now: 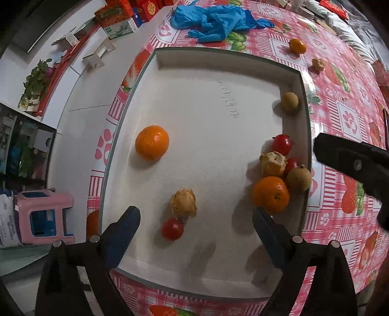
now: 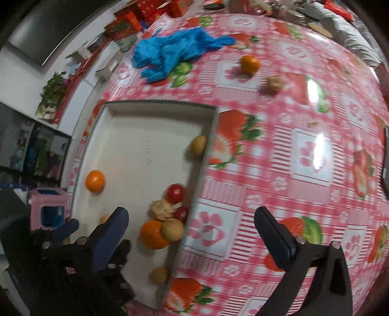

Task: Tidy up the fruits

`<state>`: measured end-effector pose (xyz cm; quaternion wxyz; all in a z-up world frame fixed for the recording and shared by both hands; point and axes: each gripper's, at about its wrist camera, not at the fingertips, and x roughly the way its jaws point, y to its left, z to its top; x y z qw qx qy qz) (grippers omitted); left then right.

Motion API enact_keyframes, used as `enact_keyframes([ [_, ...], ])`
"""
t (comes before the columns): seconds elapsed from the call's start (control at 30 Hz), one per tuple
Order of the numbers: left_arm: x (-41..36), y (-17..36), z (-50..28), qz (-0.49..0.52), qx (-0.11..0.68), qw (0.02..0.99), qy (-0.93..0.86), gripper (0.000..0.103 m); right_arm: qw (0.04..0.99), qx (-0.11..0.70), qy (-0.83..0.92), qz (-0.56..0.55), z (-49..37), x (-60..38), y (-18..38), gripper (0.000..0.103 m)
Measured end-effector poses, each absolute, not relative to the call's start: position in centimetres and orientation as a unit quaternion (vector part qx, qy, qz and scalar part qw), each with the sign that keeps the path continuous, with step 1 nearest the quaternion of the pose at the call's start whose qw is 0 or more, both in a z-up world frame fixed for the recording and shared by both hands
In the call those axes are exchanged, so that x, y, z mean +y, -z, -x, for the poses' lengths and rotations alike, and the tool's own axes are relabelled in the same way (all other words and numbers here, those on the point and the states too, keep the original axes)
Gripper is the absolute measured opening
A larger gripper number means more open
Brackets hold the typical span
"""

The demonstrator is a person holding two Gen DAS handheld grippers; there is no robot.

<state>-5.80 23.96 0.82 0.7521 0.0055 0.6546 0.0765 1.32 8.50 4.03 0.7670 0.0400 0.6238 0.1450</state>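
Fruits lie mostly inside the white tray on the counter, and two more wait outside it: a small orange and a dry husked fruit, beyond the tray's far right corner.

We go from the left. The large orange sits alone on the bare floor of the tray, so if we bump it, it can roll freely. Near the left tongs a husked fruit touches a red tomato. These tongs are spread wide and hold nothing. If we close on one of the two, we think the other may be pushed away, and the papery husk may crush easily.

Further right, a heap leans on the tray wall: an orange, a brown round fruit, another husked one and two tomatoes. A touch there may scatter them. A single yellowish fruit rests against the same wall, further back.

The right tongs are also spread and empty, above the tray's right edge. Reaching for the loose fruits, we can nudge the round orange along the glossy cloth.

The right wrist view is blurred, so small fruits look uncertain. One tomato in the heap is half hidden. Blue gloves lie far behind; we cannot tell what is under them.
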Motion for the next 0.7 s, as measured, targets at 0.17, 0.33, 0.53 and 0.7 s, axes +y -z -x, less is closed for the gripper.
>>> enact_keyframes([
  [0.17,22.6,-1.3,5.4,-0.014,0.656,0.752,-0.07,0.094,0.767,0.628,-0.119,-0.056,-1.6,6.1,-3.9,0.103],
  [0.33,21.2,-1.9,4.8,-0.019,0.655,0.753,-0.059,0.094,0.767,0.63,-0.107,-0.064,-1.5,4.5,-3.5,0.103],
  [0.53,19.3,-2.5,4.5,-0.029,0.654,0.755,-0.046,0.094,0.764,0.634,-0.095,-0.073,-1.2,2.6,-3.1,0.103],
  [0.7,17.7,-2.8,4.2,-0.037,0.653,0.755,-0.036,0.094,0.762,0.636,-0.084,-0.084,-0.9,0.8,-2.8,0.103],
])
